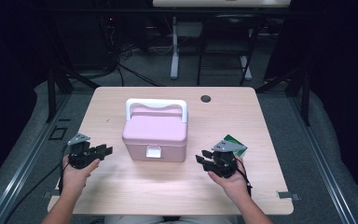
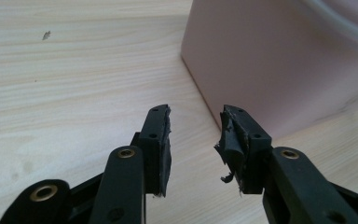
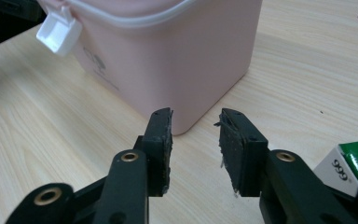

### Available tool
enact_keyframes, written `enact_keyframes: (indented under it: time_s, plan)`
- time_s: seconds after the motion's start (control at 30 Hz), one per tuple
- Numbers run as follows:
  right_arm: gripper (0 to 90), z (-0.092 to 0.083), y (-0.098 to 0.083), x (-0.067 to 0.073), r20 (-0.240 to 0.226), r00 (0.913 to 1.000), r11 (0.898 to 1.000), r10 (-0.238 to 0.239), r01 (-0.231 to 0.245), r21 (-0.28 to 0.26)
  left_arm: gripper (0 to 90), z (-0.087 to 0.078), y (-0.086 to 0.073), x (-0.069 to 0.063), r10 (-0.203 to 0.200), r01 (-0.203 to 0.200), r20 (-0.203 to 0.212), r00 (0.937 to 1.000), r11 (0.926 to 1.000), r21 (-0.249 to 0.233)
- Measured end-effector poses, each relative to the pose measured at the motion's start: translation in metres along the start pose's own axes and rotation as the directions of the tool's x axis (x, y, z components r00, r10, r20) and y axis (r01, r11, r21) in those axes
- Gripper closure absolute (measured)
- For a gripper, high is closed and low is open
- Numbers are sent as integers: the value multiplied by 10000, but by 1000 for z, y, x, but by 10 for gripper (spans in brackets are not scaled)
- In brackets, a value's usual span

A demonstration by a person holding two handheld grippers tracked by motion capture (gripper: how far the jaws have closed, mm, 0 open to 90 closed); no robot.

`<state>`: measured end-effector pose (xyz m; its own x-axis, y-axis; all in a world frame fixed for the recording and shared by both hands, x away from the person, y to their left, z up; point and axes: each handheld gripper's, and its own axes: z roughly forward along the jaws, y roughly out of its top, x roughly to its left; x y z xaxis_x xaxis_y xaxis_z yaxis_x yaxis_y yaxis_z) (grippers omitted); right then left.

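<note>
We hold a tool on each side of the pink box (image 1: pixel 155 135), which sits on the tabletop (image 1: pixel 121 186) between them. The left tool (image 1: pixel 106 150) has its jaws apart with nothing between, the box's corner just ahead. The right tool (image 1: pixel 201 157) is likewise parted and empty, facing the opposite corner, likely to steady it. A green carton (image 3: pixel 354 165) lies just beside the right tool.
</note>
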<state>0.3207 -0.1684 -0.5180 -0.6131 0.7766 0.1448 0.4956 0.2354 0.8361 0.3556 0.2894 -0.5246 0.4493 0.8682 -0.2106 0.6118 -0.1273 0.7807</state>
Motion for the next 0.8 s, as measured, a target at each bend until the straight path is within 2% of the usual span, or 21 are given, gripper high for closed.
enact_keyframes:
  time_s: [0.03, 0.17, 0.37, 0.57, 0.63, 0.7, 0.8]
  plan:
    - [673, 1, 4, -2, -30, 9998, 9998, 192, -192, -13, 622, 0, 2, -2, 80, -81, -86, 9999, 10000, -55]
    - [675, 5, 11, -3, 43, 10000, 10000, 25, -24, -59, 617, 5, 13, -8, 305, -305, -83, 9995, 9995, -64]
    - [674, 17, 21, -7, 227, 9995, 9997, 234, -232, -121, 618, 15, 29, -16, 591, -591, -7, 9983, 9982, -131]
    - [678, 29, 27, -10, 426, 9985, 9994, 339, -335, -105, 649, 22, 33, -20, 612, -611, 19, 9981, 9979, -192]
    - [685, 34, 28, -11, 403, 9972, 9979, 631, -626, -150, 663, 24, 33, -22, 652, -648, 129, 9978, 9976, -261]
    - [688, 36, 29, -11, 419, 9969, 9978, 661, -656, -122, 665, 27, 32, -24, 741, -737, 214, 9970, 9971, -188]
    - [702, 41, 31, -10, 404, 9965, 9972, 732, -725, -174, 702, 27, 32, -28, 910, -909, 60, 9958, 9957, -179]
